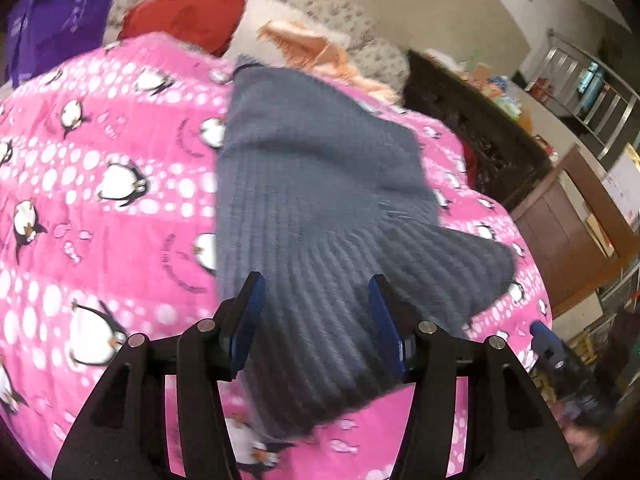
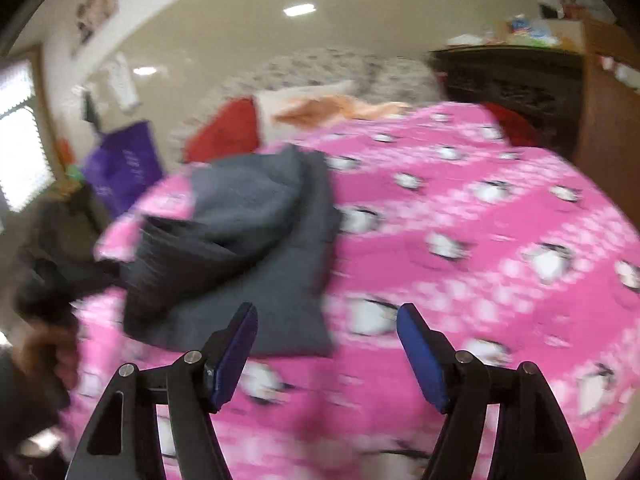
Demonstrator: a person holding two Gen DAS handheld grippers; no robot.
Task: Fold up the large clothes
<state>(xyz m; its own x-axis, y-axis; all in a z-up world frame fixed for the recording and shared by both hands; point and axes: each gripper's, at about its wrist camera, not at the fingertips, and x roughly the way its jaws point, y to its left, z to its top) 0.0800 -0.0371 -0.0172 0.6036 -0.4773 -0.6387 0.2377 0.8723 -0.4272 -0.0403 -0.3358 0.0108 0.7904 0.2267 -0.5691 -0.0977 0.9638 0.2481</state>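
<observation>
A grey ribbed knit garment lies folded on a pink penguin-print quilt that covers the bed. In the left wrist view my left gripper hovers over the garment's near end. Its blue pads stand apart and do not press on the cloth. In the right wrist view the garment lies bunched at the left, with one layer raised at its left edge. My right gripper is open over the bare quilt, just right of the garment's near corner, with nothing between its fingers. Both views are blurred.
At the head of the bed lie a red pillow, an orange cloth and a white pillow. A purple bag stands far left. A dark carved cabinet and a brown wooden one flank the right side. A hand shows at the left.
</observation>
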